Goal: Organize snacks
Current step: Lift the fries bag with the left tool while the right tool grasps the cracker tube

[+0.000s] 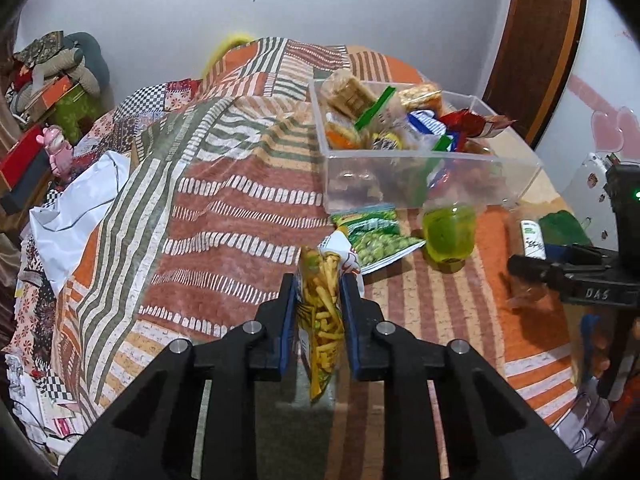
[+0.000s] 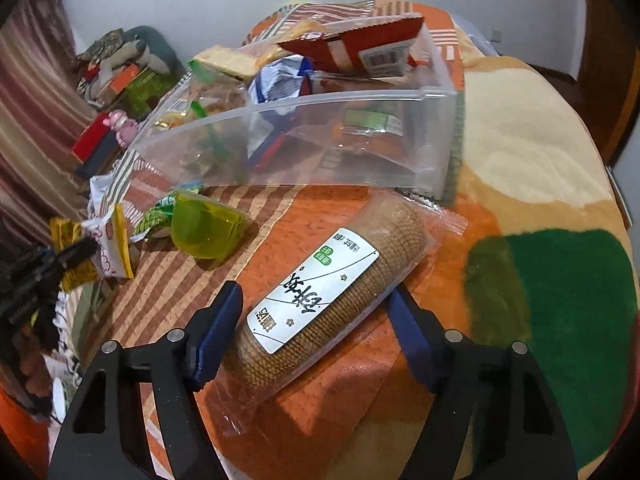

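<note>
My left gripper (image 1: 319, 284) is shut on a clear bag of yellow stick snacks (image 1: 322, 312), which hangs a little above the striped bedspread. The same bag (image 2: 116, 244) shows at the left edge of the right wrist view. My right gripper (image 2: 314, 292) straddles a long sleeve of round brown biscuits (image 2: 332, 292) with a white label, lying on the spread. Both blue pads touch its sides. A clear plastic bin (image 1: 420, 176) holding several snack packs stands just beyond; in the right wrist view the bin (image 2: 320, 140) is directly ahead.
A green pea packet (image 1: 376, 236) and a green translucent cup (image 1: 448, 236) lie in front of the bin. A white sheet (image 1: 80, 208) and boxes with toys (image 1: 52, 92) sit at the left. A green and cream blanket (image 2: 560, 300) lies right of the biscuits.
</note>
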The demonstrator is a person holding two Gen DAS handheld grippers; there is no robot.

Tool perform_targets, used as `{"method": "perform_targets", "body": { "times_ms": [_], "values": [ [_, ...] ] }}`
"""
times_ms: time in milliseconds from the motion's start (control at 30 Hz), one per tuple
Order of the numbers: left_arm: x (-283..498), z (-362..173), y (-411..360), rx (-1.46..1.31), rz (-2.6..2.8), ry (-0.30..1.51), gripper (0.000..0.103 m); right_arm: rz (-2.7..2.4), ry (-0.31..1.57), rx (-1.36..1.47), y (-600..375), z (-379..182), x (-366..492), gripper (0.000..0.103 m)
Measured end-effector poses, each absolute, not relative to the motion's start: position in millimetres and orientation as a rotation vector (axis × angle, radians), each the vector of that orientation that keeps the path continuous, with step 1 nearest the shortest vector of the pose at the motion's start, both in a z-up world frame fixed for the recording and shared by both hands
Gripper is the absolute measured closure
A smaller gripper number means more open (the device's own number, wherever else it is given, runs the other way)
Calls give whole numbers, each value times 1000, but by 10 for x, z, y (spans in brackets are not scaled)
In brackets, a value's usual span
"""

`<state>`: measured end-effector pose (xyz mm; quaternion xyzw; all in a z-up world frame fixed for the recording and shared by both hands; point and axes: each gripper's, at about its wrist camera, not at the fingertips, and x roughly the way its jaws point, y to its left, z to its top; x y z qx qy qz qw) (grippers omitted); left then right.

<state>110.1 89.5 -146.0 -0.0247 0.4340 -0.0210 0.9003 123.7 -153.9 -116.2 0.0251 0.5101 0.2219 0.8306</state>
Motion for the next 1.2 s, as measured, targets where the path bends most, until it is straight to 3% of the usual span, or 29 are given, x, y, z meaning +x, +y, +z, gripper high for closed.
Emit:
{"method": "perform_targets", "body": {
  "times_ms": [167, 333, 533, 700, 833, 967, 1200],
  "values": [
    [1135, -1499, 826, -40, -65, 916, 82, 545, 1087, 25, -1630, -1122, 1179, 55],
    [1154, -1591, 824, -64, -93, 959, 79, 557, 1090, -42, -1707, -1070, 1150, 63],
    [1217, -1780, 823, -88, -98, 1003, 69, 543, 1112, -36, -1705, -1074, 1209, 62],
    [1239, -1795, 778, -103, -112, 988, 69, 494, 1109, -15, -1612, -1142, 1318, 49],
    [1180, -1744, 747, -84, -118, 959, 76, 456, 1080, -15, -1548, -1185, 1355, 47],
    [1129, -1603, 738, -78, -120, 922, 84, 442, 1053, -46, -1586, -1170, 1297, 64],
    [1013, -1278, 694, -32, -112, 823, 85, 490, 1029, -55, -1659, -1045, 1114, 68]
  ]
}}
